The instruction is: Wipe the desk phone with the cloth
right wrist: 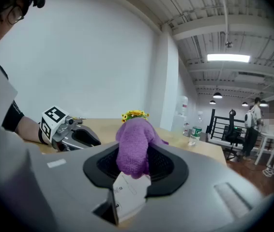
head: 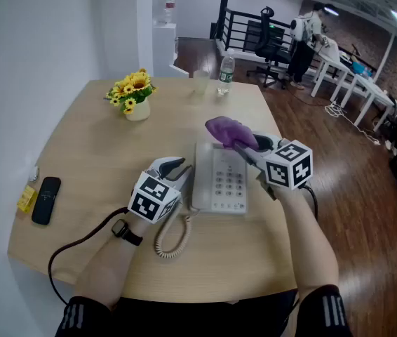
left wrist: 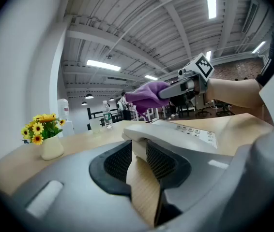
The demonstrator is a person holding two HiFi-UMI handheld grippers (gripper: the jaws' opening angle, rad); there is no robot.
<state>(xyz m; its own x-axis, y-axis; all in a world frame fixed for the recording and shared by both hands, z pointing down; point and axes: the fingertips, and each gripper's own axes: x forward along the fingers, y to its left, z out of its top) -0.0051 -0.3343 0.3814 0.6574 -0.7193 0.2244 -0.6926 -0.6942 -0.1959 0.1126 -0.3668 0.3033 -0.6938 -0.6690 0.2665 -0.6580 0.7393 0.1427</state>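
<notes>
A white desk phone (head: 228, 185) lies near the front middle of the wooden table (head: 86, 153). My left gripper (head: 182, 171) is at the phone's left side; in the left gripper view its jaws (left wrist: 139, 151) are shut on the near edge of the handset (left wrist: 173, 141). My right gripper (head: 246, 146) hovers over the phone's upper right part, shut on a purple cloth (head: 228, 131). The cloth (right wrist: 133, 146) bulges out between the right jaws (right wrist: 133, 162), with a white label hanging below. Seen from the left gripper view, the cloth (left wrist: 146, 94) hangs just above the phone's far end.
The phone's coiled cord (head: 174, 239) loops toward the front edge. A pot of yellow flowers (head: 136, 98) stands at the back left, a water bottle (head: 226, 74) and a clear cup (head: 200, 81) at the back. A black handset-like device (head: 46, 199) and yellow packet (head: 26, 198) lie far left.
</notes>
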